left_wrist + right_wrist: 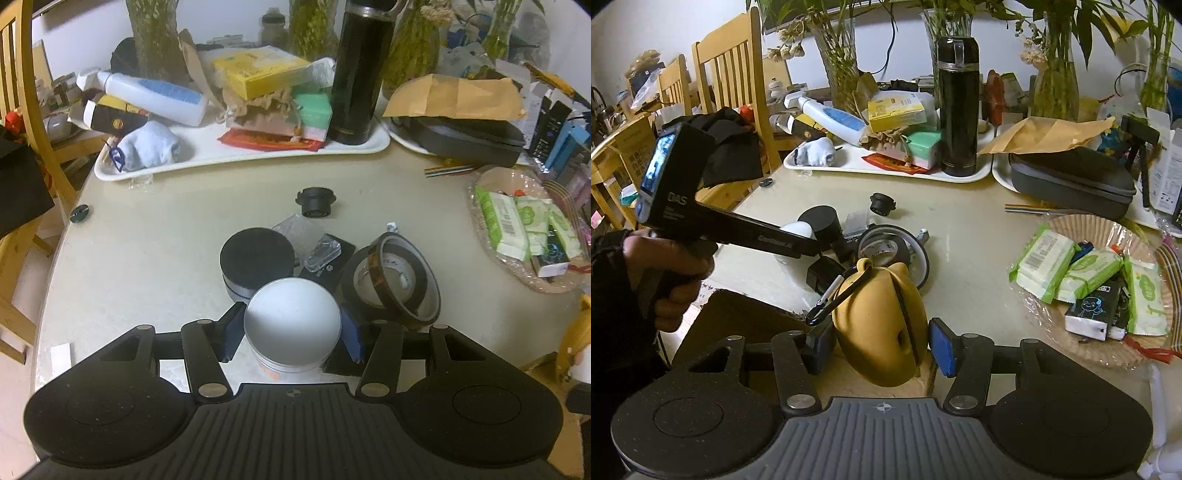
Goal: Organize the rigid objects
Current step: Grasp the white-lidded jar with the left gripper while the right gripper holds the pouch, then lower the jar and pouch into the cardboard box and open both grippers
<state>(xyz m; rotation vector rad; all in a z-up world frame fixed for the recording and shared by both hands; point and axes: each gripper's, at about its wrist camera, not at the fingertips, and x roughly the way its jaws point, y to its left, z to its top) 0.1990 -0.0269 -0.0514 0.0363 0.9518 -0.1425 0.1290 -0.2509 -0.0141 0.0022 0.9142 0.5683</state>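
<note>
In the left wrist view a round silver tin (pixel 291 325) with a pale lid sits between the blue pads of my left gripper (pixel 291 310), which press on both its sides. Just behind it lie a black-lidded tin (pixel 256 258), two tape rolls (pixel 395 280), a small black box under clear plastic (pixel 325 258) and a black ring-shaped cap (pixel 316 203). In the right wrist view my right gripper (pixel 881 332) is shut on a yellow bear-shaped case (pixel 879 325) with a carabiner (pixel 831 295), near the table's front edge. A hand (pixel 665 266) holds the left gripper's body (pixel 701 221) at the left.
A white tray (pixel 380 142) at the back carries a tall black flask (pixel 360 74), a bottle, boxes and a sock. A black zip case (pixel 476 140) and a basket (pixel 484 240) of wipe packs stand at the right. Wooden chairs (pixel 731 74) stand by the table's left edge. A brown box (pixel 738 321) is near my right gripper.
</note>
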